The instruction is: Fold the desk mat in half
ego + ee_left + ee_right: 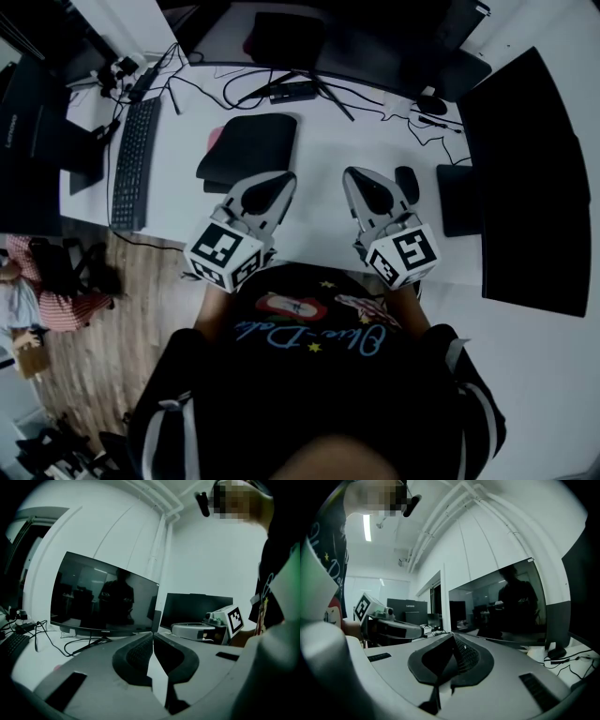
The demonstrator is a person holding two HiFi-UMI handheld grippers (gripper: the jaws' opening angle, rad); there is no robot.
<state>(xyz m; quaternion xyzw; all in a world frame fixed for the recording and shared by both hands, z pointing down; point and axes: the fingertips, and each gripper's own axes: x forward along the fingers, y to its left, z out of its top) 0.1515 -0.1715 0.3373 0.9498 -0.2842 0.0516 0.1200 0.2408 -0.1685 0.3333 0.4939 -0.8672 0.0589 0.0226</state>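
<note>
**A:** White bench (319, 178), dark monitors (525, 178) round it. Where's the desk mat (248, 148)?

**B:** At eleven o'clock from the left tongs (277, 186), apart from them. It looks doubled over already, with a pink edge at its nine o'clock.

**A:** And the tongs?

**B:** Both are closed on nothing. The right tongs (361, 183) sit at nine o'clock of the mouse (407, 183).

**A:** Advice?

**B:** Check that the edges match, then press along the crease without dragging the mat toward the keyboard (134, 164).

A keyboard (134, 161) lies along the left end of the white counter (319, 202), and cables (211, 94) trail across the back. At the right, a mouse (407, 182) sits near a big dark monitor (525, 178). Wood floor (98, 337) shows below left.
</note>
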